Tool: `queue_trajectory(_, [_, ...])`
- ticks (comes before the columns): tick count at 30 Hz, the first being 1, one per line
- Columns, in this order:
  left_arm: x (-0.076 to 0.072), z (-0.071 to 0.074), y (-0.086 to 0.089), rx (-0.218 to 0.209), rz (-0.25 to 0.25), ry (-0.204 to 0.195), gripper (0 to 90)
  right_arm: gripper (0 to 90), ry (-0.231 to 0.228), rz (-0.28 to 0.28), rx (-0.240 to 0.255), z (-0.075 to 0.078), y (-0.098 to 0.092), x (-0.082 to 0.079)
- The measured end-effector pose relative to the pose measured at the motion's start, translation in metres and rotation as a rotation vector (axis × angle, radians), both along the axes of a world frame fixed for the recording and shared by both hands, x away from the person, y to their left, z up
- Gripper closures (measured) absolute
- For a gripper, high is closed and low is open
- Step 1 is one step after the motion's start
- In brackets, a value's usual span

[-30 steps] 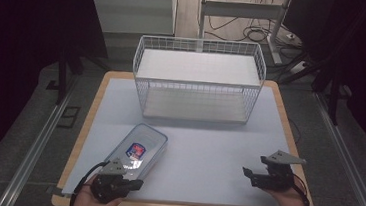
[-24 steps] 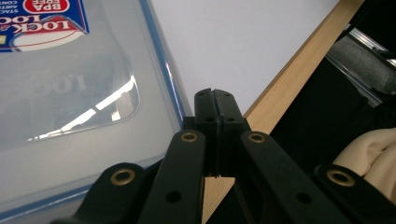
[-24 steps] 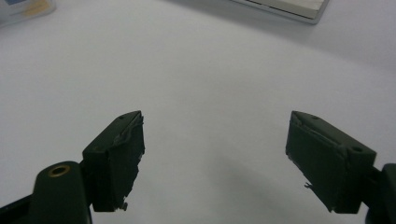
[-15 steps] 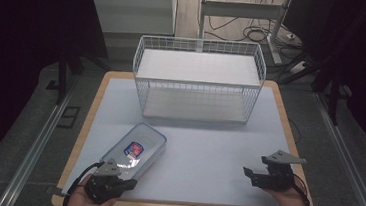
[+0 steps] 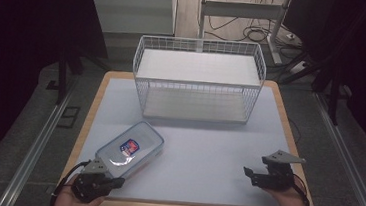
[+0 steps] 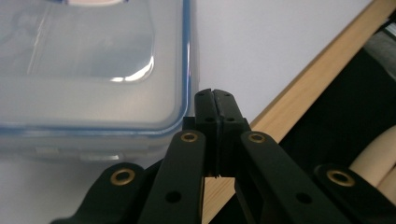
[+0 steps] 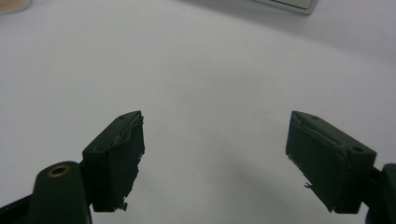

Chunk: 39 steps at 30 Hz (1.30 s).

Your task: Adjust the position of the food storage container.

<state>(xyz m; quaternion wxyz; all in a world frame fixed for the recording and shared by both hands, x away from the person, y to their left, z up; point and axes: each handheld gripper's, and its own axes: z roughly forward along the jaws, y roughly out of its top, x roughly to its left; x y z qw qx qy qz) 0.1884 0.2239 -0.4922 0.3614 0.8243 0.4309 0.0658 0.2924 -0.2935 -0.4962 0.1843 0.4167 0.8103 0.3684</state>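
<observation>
White table (image 5: 207, 150), wire basket (image 5: 198, 79) behind lidded container (image 5: 131, 147)

Clear plastic lidded container (image 5: 130, 148), near left, carries a blue rim seal and a red-and-blue label. Far centre, the white wire basket (image 5: 198, 79) shows a grid pattern. Pale grey table top (image 5: 207, 145) has a light wood edge. Both grippers black.

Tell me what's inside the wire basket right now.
The wire basket shows two white shelf panels, upper and lower, with nothing on them. The lower shelf's back strip is hidden under the upper panel.
</observation>
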Motion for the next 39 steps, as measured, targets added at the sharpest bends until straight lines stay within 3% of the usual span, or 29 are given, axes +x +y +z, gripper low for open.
queue_trajectory(11, [0.007,-0.002,0.017,-0.023,0.055,0.007,89.7,19.2,0.001,-0.001,0.001,0.000,0.000,0.000])
queue_trajectory(26, [0.026,-0.003,0.043,-0.015,0.142,0.002,89.7,19.3,0.006,0.003,0.005,0.000,0.001,0.000])
queue_trajectory(35, [0.030,-0.004,0.049,-0.045,0.165,0.010,89.7,19.3,0.005,0.002,0.006,0.000,0.001,0.000])
queue_trajectory(37, [0.029,-0.003,0.049,-0.042,0.167,0.001,89.7,19.2,0.004,0.001,0.005,0.000,0.000,0.000])
queue_trajectory(39, [0.025,0.006,0.056,-0.076,0.182,-0.024,89.7,19.3,0.003,0.000,0.007,0.001,0.000,0.000])
